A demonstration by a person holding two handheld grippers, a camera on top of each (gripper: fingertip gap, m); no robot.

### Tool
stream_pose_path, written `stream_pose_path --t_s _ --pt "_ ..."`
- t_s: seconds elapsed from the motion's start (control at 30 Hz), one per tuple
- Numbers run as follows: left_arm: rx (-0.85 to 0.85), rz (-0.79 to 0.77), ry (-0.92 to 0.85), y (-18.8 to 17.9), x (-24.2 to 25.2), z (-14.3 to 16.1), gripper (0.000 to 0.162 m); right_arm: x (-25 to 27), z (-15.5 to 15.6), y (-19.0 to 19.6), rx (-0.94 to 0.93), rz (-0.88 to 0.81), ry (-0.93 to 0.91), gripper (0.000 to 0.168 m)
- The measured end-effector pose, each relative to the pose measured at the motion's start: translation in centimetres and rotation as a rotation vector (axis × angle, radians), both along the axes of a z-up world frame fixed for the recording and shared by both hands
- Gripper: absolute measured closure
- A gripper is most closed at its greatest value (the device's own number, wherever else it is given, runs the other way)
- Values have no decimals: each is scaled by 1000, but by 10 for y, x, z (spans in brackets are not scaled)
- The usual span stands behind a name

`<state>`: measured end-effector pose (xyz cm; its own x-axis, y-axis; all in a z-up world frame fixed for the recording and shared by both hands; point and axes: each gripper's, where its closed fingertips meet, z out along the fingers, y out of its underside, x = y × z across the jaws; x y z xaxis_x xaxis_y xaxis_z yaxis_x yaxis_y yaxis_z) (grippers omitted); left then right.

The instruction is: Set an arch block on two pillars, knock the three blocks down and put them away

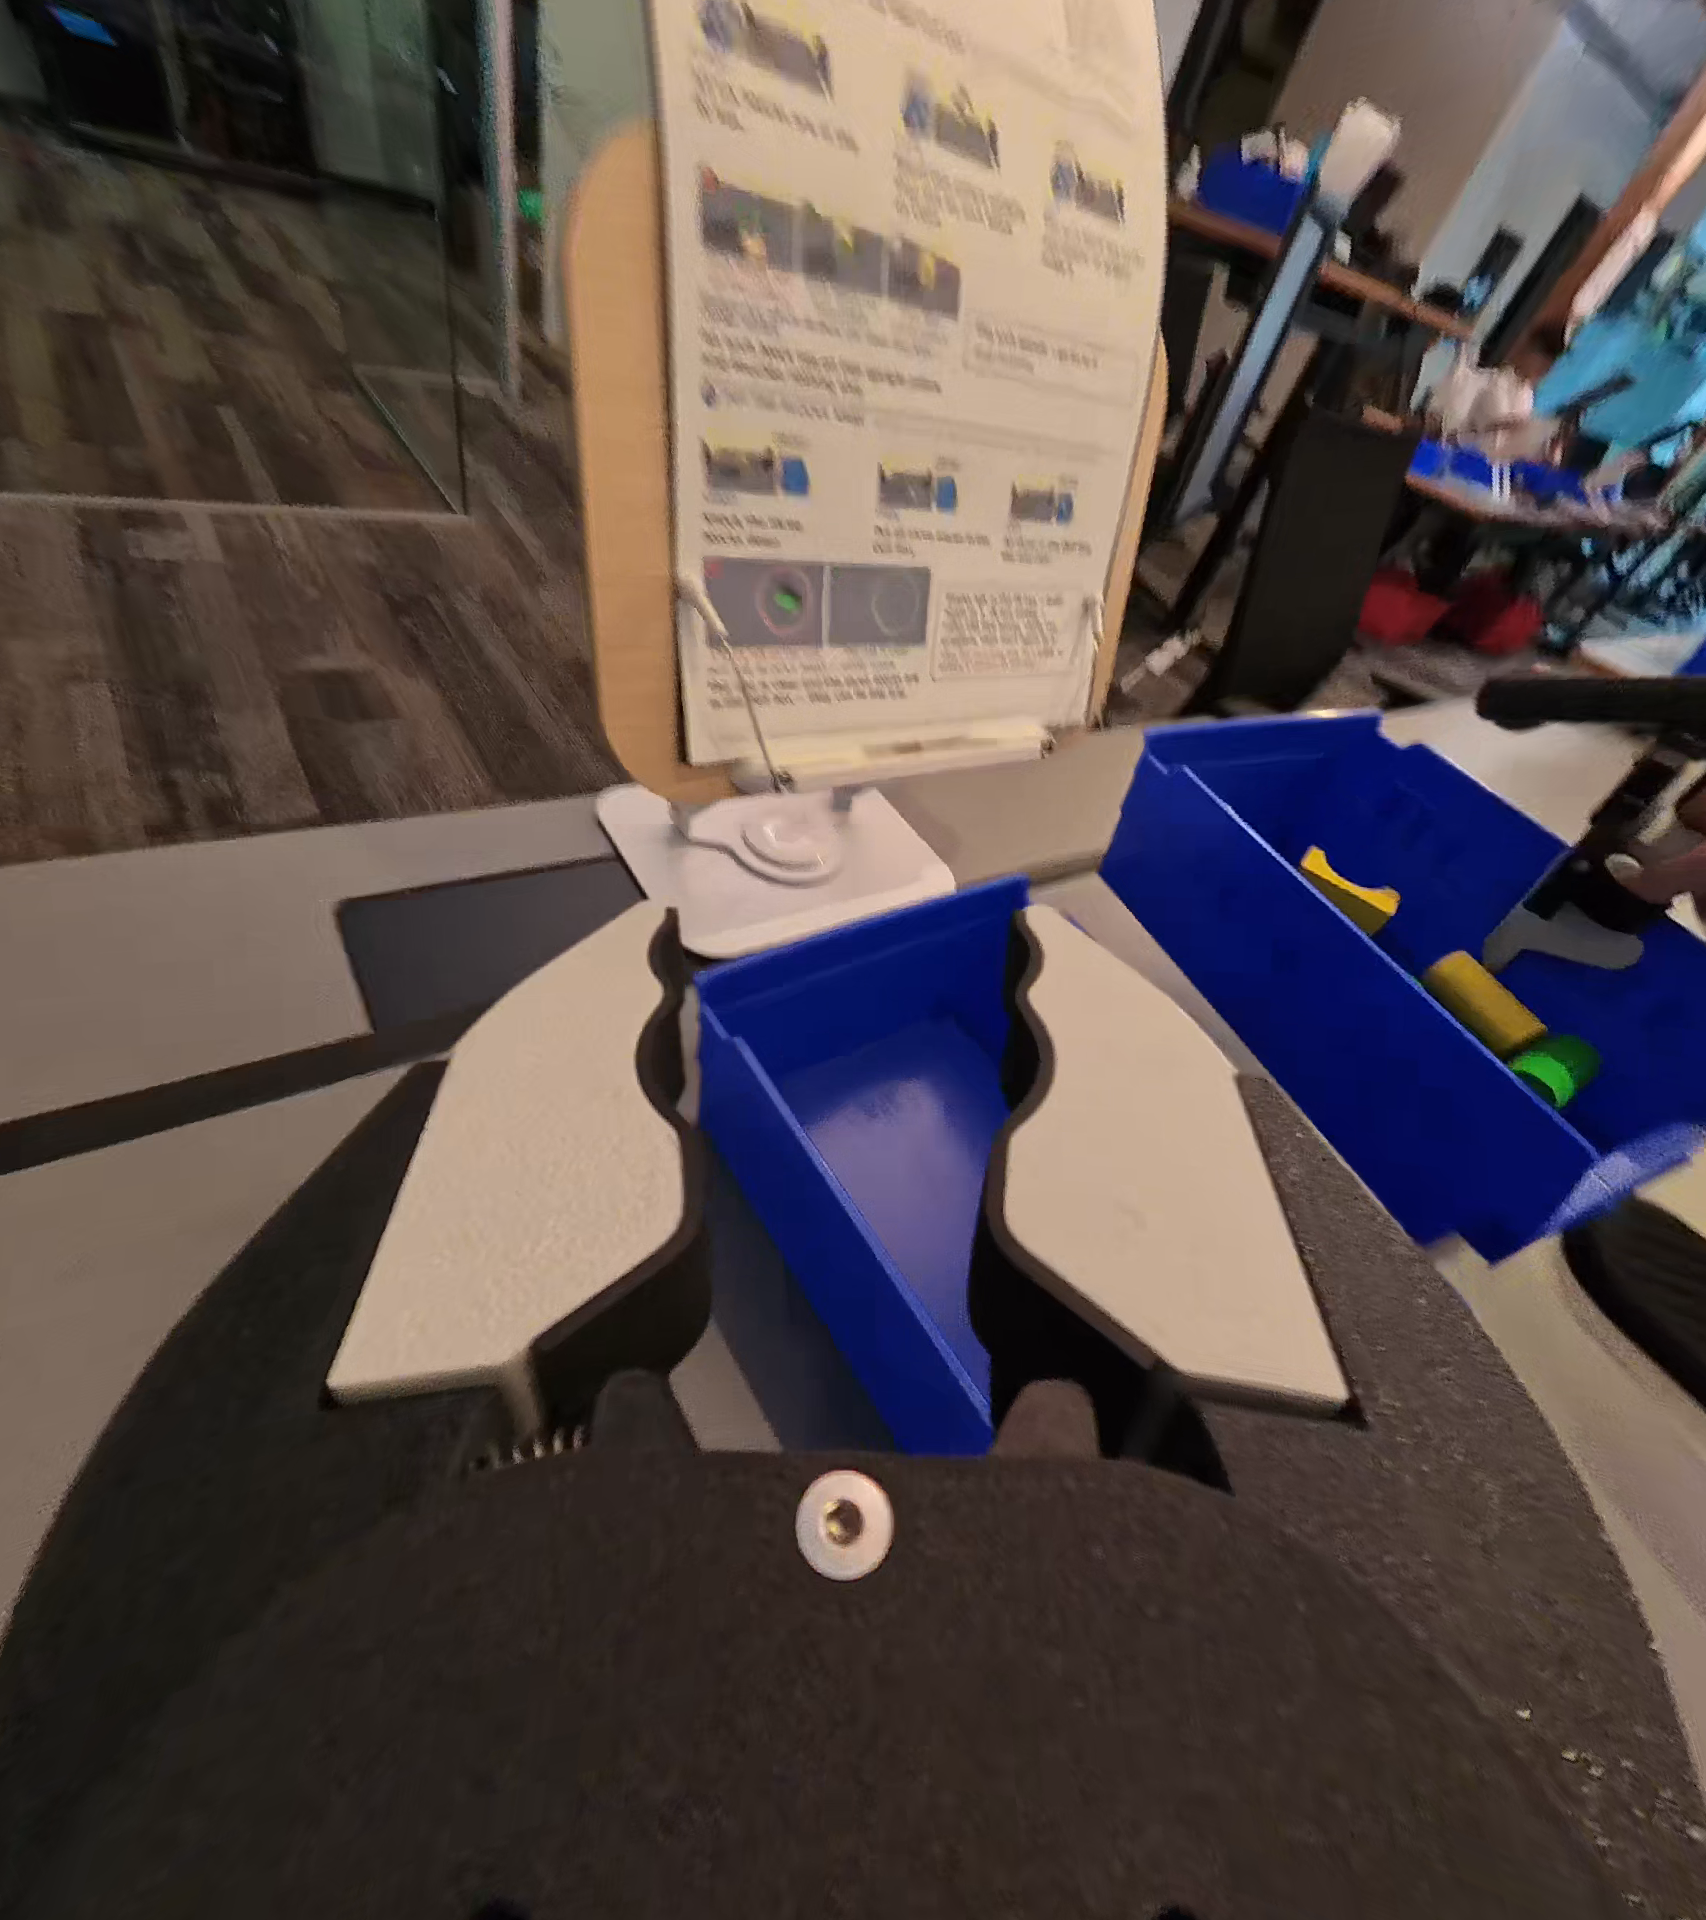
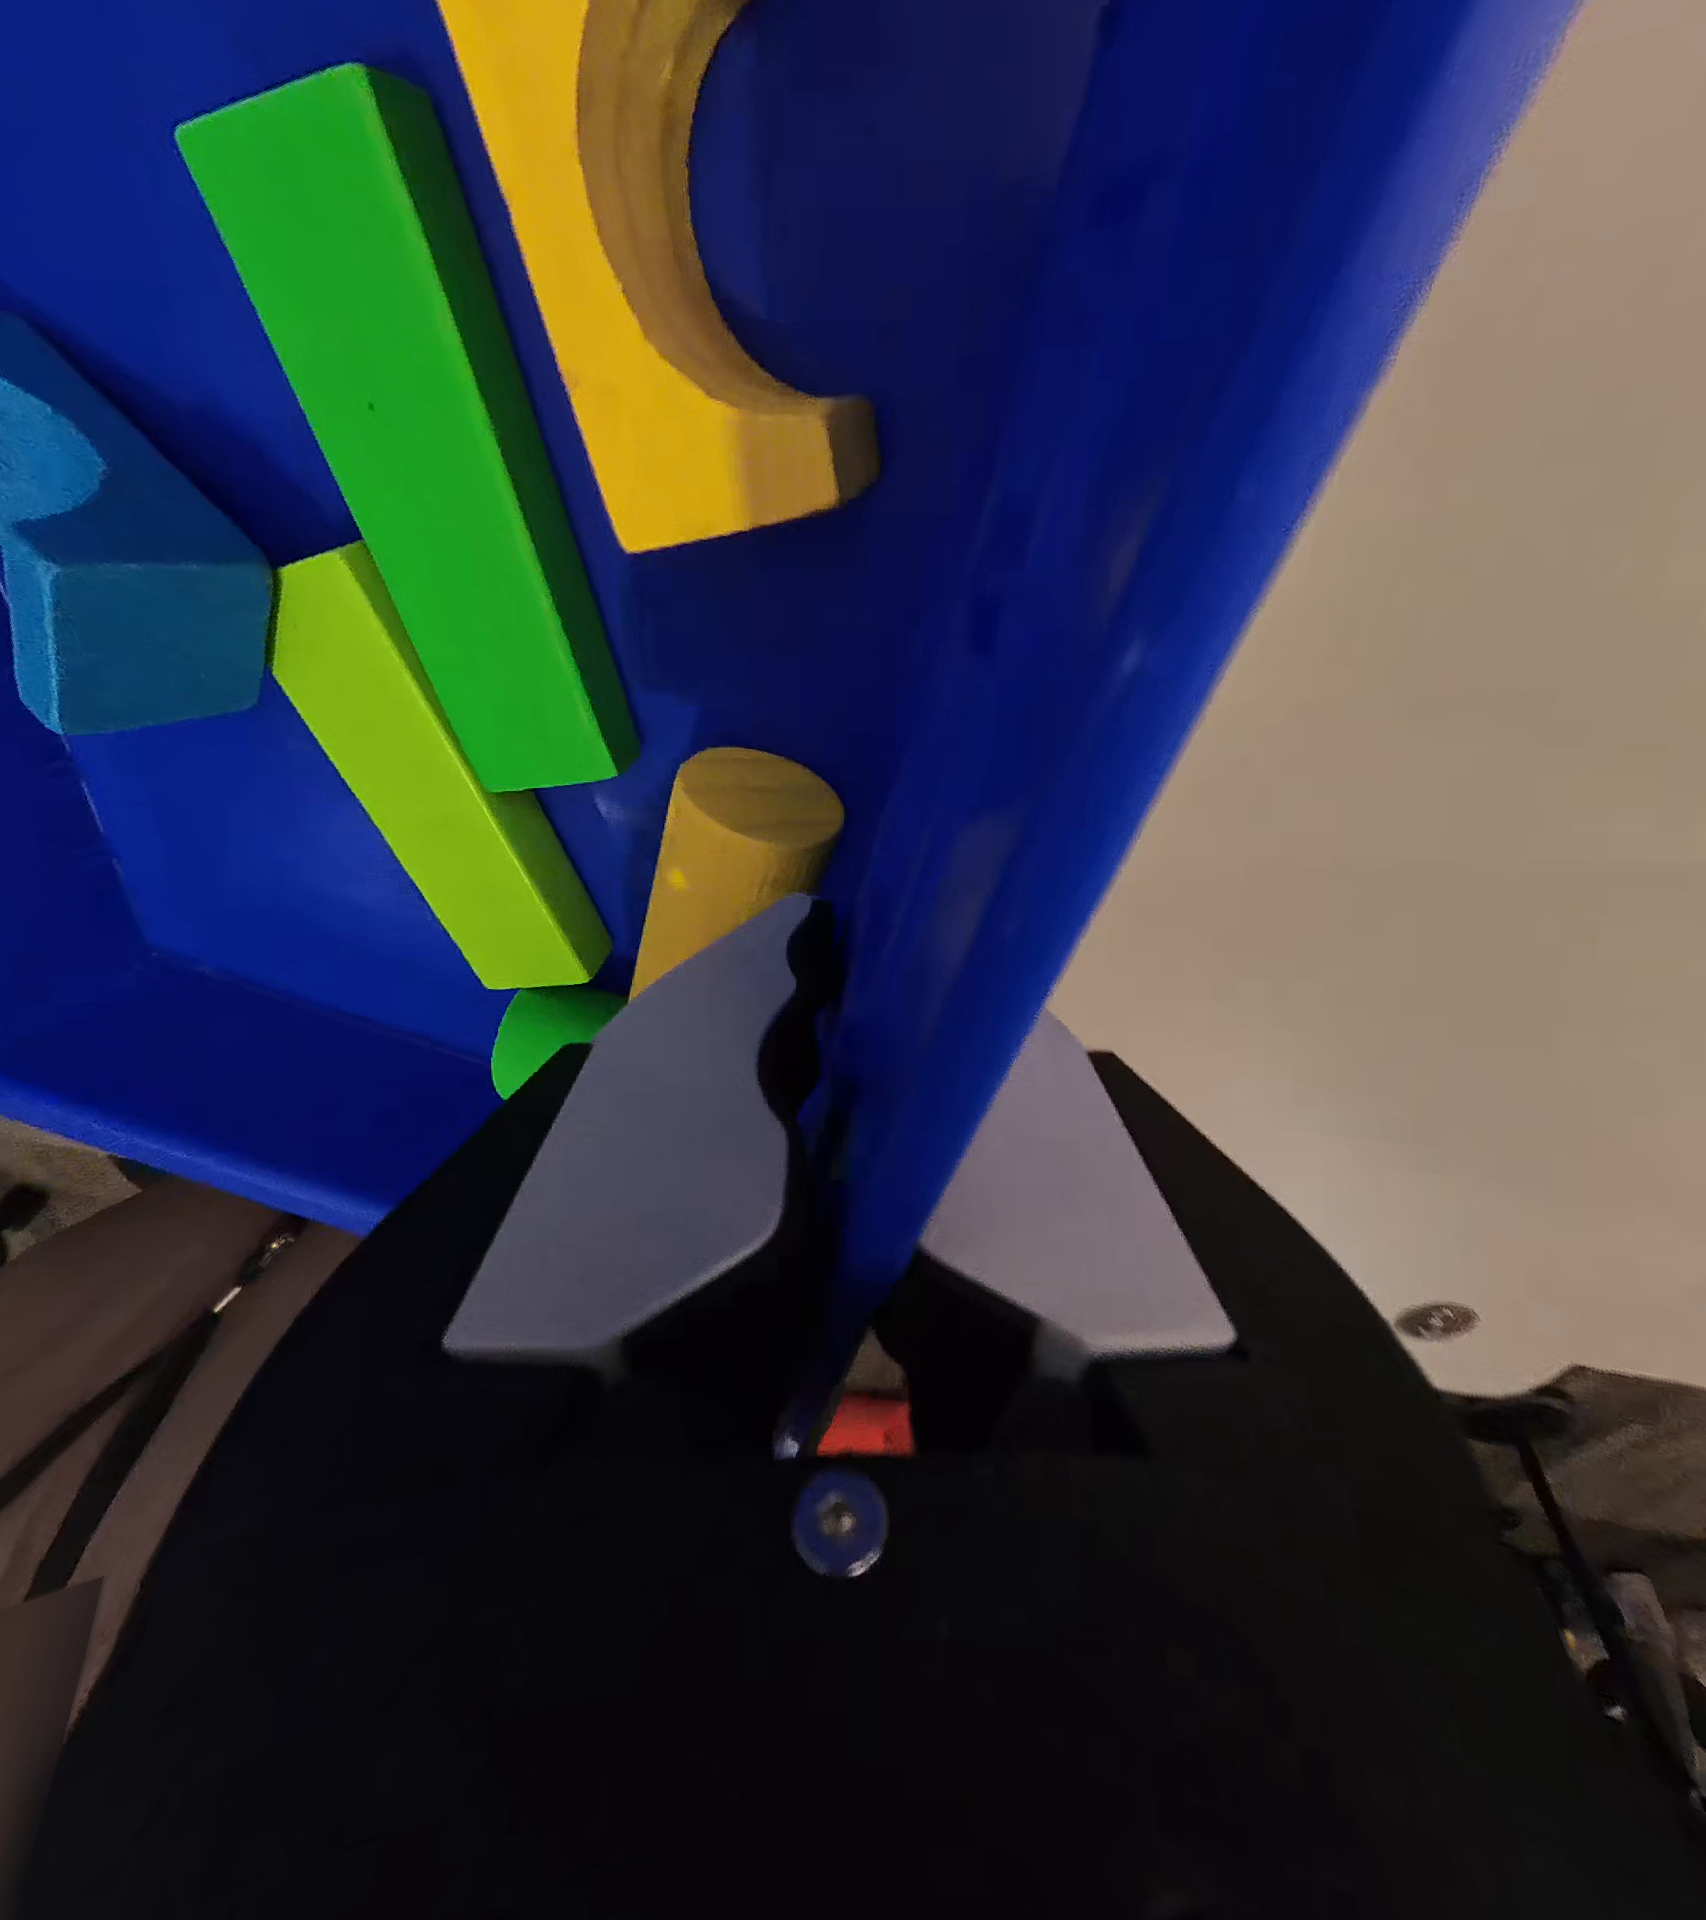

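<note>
Two blue bins on the table here, and both grippers are busy with them. The right gripper (image 2: 828,1049) has its jaws clamped tight on the side wall of the full bin (image 1: 1327,1049), one finger inside, one outside, and the whole bin looks tipped up off the table. Inside it I can see the yellow arch (image 2: 683,343), a yellow cylinder (image 2: 735,862), two green bars (image 2: 413,436), a green round piece (image 2: 542,1034) and a blue arch (image 2: 90,561), all sliding toward the low end.

The left gripper (image 1: 844,1029) sits with jaws spread wide around the empty bin (image 1: 890,1132), one finger at each wall; I can't tell if either actually touches.

My guess is this is the set-up part: getting blocks out before any stacking. If so, the trick is to tilt slowly, since that wall grip is thin and the plastic could twist or slip out. Keep the low corner near the table so blocks roll out gently, not bounce off. The cylinder rolls easily, so I'd watch that one. The paper stand (image 1: 911,416) behind is close enough to bump too.
</note>
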<state>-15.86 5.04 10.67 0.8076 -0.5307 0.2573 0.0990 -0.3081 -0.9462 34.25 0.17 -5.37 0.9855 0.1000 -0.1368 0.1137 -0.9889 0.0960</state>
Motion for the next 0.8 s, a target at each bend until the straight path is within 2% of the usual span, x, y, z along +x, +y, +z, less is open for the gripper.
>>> stream_pose_path --t_s 0.07,0.13,0.27,0.4,0.57,0.67,0.8 --pt "60 62 -18 -4 -20 10 109 -21 23 5 8 28 -27 162" --pt "61 101 4 -10 -37 13 109 -53 41 13 16 83 -46 162" --pt "39 152 -33 -25 -70 22 110 -148 58 35 56 235 -56 162" --pt "5 172 -136 -46 -101 28 110 -276 54 49 103 383 37 162" --pt "-46 311 -140 -75 -156 21 103 -428 41 36 44 529 211 162" --pt "-77 349 -148 -90 -178 14 103 -491 32 28 25 588 270 162" --pt "-182 371 -121 -96 -196 -12 103 -538 11 19 -3 617 287 163"
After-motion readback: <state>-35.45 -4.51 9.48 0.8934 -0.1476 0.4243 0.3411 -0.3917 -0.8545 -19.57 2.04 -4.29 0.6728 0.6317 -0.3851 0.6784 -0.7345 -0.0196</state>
